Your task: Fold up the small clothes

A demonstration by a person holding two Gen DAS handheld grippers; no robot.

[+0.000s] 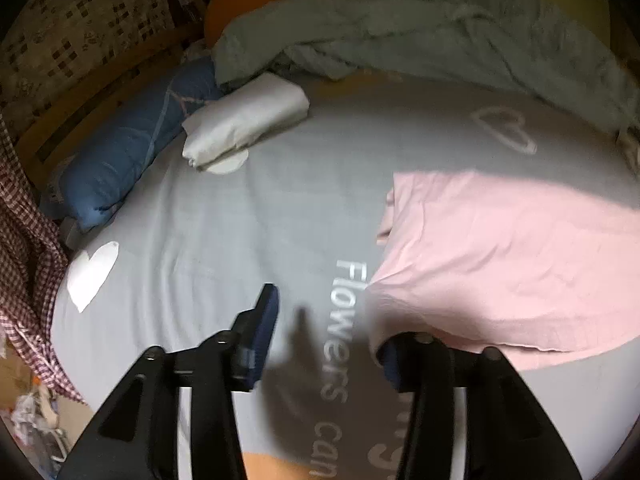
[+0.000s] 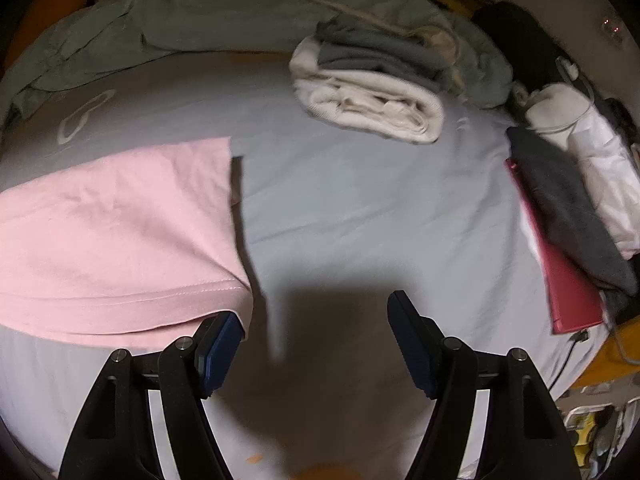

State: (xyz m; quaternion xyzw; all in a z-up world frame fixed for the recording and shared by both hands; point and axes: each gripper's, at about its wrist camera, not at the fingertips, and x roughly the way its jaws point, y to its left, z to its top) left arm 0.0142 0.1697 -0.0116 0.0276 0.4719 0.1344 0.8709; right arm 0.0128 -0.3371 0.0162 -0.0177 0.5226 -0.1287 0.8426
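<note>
A pink garment (image 1: 512,264) lies spread flat on the grey bed sheet (image 1: 240,220). In the left wrist view it fills the right side, and its near left corner drapes over the right finger of my left gripper (image 1: 326,320). That gripper's jaws stand apart, with only bare sheet and printed lettering between them. In the right wrist view the same pink garment (image 2: 120,232) lies at the left, its hemmed corner resting on the left finger of my right gripper (image 2: 314,310). The right gripper is wide open over bare sheet and its own shadow.
A folded white cloth (image 1: 244,124), a blue pillow (image 1: 128,152) and a rumpled grey-green blanket (image 1: 400,28) lie at the far side. A stack of folded cream and grey clothes (image 2: 368,84) sits beyond the right gripper. Dark grey cloth on a pink flat thing (image 2: 560,272) lines the right bed edge.
</note>
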